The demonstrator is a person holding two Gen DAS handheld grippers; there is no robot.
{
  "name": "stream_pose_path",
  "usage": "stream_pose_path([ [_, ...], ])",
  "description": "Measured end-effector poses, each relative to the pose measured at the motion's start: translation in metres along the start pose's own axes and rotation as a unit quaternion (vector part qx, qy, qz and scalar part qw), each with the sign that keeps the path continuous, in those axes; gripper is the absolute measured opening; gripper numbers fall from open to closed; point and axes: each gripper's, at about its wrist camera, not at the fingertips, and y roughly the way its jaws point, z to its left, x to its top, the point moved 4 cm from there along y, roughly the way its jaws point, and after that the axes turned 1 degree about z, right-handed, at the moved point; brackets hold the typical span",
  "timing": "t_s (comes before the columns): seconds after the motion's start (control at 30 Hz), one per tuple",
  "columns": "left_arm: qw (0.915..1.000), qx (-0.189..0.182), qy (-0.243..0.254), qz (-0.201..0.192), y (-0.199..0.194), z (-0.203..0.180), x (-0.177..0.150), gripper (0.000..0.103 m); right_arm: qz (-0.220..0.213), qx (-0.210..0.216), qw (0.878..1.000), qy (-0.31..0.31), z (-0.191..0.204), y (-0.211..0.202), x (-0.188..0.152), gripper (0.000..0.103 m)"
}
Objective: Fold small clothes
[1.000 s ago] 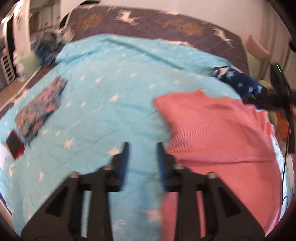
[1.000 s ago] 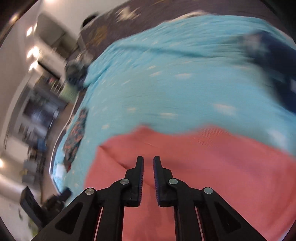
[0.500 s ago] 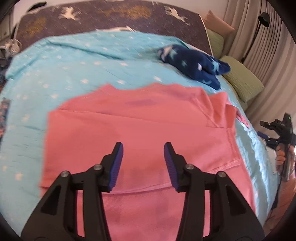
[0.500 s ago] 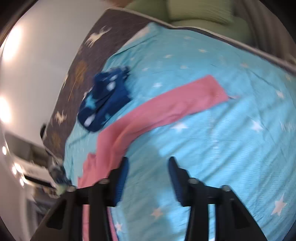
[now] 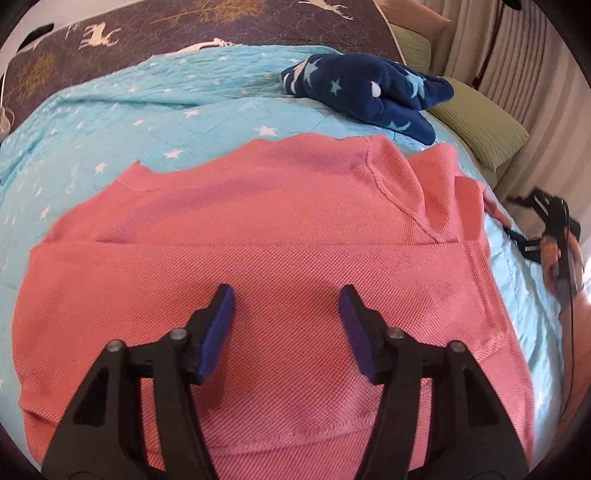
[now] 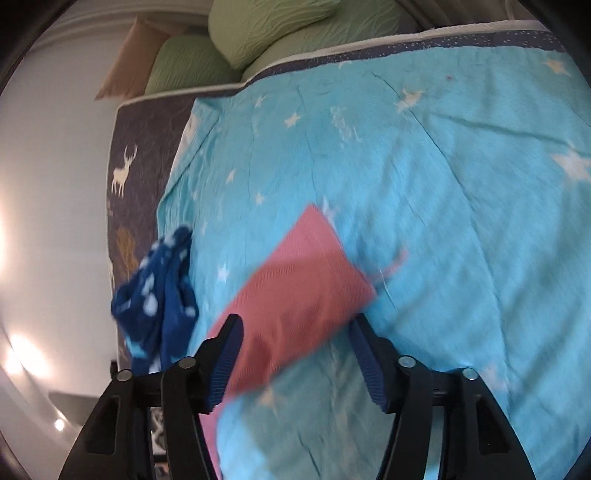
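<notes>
Turquoise star blanket (image 5: pixel 110 122), left view whole pink shirt (image 5: pixel 258 258), right view perhaps sleeve only

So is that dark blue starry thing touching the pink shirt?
Apart. In the left wrist view a strip of turquoise bedspread shows between the dark blue starry garment and the pink shirt's top edge.

From my seat I see a salmon-pink shirt (image 5: pixel 280 258) with a fine woven texture, lying on a turquoise bedspread (image 5: pixel 110 122) scattered with small white stars. Far right of the shirt sits a navy fleece garment (image 5: pixel 369 92) dotted with pale blue and white stars. Beyond the bedspread, the far cover (image 5: pixel 229 26) is dark grey-purple, printed with white deer and gold trees. At the right edge I see ribbed green pillows (image 5: pixel 476 129) and one tan cushion (image 6: pixel 129 70). Both grippers are black with blue pads (image 5: pixel 218 332).
</notes>
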Motion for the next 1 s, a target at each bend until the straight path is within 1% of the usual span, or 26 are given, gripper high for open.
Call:
stream_pose_path([
  [0.03,1.0000,0.002,0.003,-0.002,0.001,-0.001,-0.001,0.062,-0.009,-0.004,1.000,0.002,0.002,0.003,0.003,0.063],
  [0.07,1.0000,0.002,0.003,-0.004,0.002,-0.001,-0.001,0.063,-0.015,-0.015,1.000,-0.006,0.006,0.007,0.006,0.057],
  [0.1,1.0000,-0.002,0.000,-0.005,0.001,0.000,-0.002,0.063,-0.018,-0.027,0.999,-0.019,0.010,0.012,0.008,0.041],
  [0.13,1.0000,-0.006,-0.003,-0.006,0.001,0.002,-0.001,0.063,-0.017,-0.041,0.998,-0.038,0.015,0.016,0.008,0.007],
  [0.17,0.9999,-0.011,-0.010,-0.007,0.000,0.004,-0.001,0.063,-0.015,-0.054,0.997,-0.051,0.020,0.018,0.007,0.004],
  [0.23,0.9997,-0.016,-0.015,-0.009,-0.001,0.006,0.000,0.062,-0.036,-0.053,0.995,-0.077,0.037,0.010,0.001,0.004],
  [0.27,0.9997,-0.016,-0.018,-0.010,-0.003,0.008,0.000,0.062,-0.045,-0.045,0.993,-0.100,0.050,0.003,-0.004,0.004],
  [0.33,0.9994,-0.015,-0.027,-0.014,-0.009,0.012,-0.001,0.062,-0.052,-0.018,0.987,-0.154,0.088,-0.012,-0.019,0.004],
  [0.4,0.9988,-0.018,-0.040,-0.023,-0.019,0.019,-0.002,0.062,-0.046,0.030,0.973,-0.223,0.143,-0.028,-0.050,0.004],
  [0.43,0.9985,-0.018,-0.045,-0.027,-0.024,0.023,-0.003,0.062,-0.040,0.053,0.963,-0.260,0.171,-0.035,-0.070,0.004],
  [0.47,0.9981,-0.017,-0.050,-0.031,-0.030,0.027,-0.005,0.062,-0.032,0.078,0.949,-0.304,0.203,-0.042,-0.098,0.005],
  [0.53,0.9968,-0.015,-0.064,-0.046,-0.048,0.040,-0.010,0.062,-0.006,0.119,0.916,-0.384,0.255,-0.049,-0.161,0.006],
  [0.6,0.9953,-0.009,-0.078,-0.056,-0.061,0.053,-0.017,0.063,0.040,0.166,0.872,-0.458,0.297,-0.050,-0.239,0.007],
  [0.63,0.9944,-0.006,-0.086,-0.060,-0.067,0.059,-0.020,0.063,0.066,0.186,0.851,-0.487,0.310,-0.047,-0.274,0.010],
  [0.67,0.9931,-0.003,-0.099,-0.062,-0.074,0.070,-0.028,0.065,0.110,0.210,0.823,-0.516,0.319,-0.041,-0.319,0.028],
  [0.7,0.9924,-0.002,-0.107,-0.061,-0.077,0.075,-0.032,0.066,0.147,0.217,0.802,-0.536,0.321,-0.034,-0.350,0.044],
  [0.73,0.9918,0.000,-0.114,-0.057,-0.079,0.082,-0.039,0.068,0.181,0.212,0.783,-0.557,0.318,-0.027,-0.379,0.070],
  [0.77,0.9915,0.004,-0.119,-0.051,-0.081,0.088,-0.046,0.068,0.202,0.195,0.766,-0.579,0.312,-0.020,-0.404,0.073],
  [0.8,0.9916,0.010,-0.121,-0.044,-0.082,0.093,-0.054,0.068,0.206,0.180,0.754,-0.597,0.306,-0.015,-0.419,0.073],
  [0.83,0.9918,0.011,-0.121,-0.039,-0.083,0.097,-0.059,0.068,0.203,0.164,0.748,-0.611,0.296,-0.012,-0.426,0.073],
  [0.87,0.9920,0.006,-0.120,-0.038,-0.085,0.100,-0.066,0.068,0.200,0.153,0.748,-0.614,0.289,-0.009,-0.426,0.073],
  [0.93,0.9923,-0.006,-0.119,-0.035,-0.086,0.101,-0.070,0.068,0.193,0.118,0.763,-0.606,0.272,0.000,-0.408,0.073],
  [0.97,0.9921,-0.018,-0.119,-0.035,-0.087,0.101,-0.072,0.068,0.181,0.081,0.780,-0.593,0.258,0.006,-0.392,0.073],
  [1.0,0.9917,-0.037,-0.118,-0.035,-0.089,0.098,-0.072,0.068,0.169,0.052,0.792,-0.584,0.249,0.012,-0.376,0.073],
])
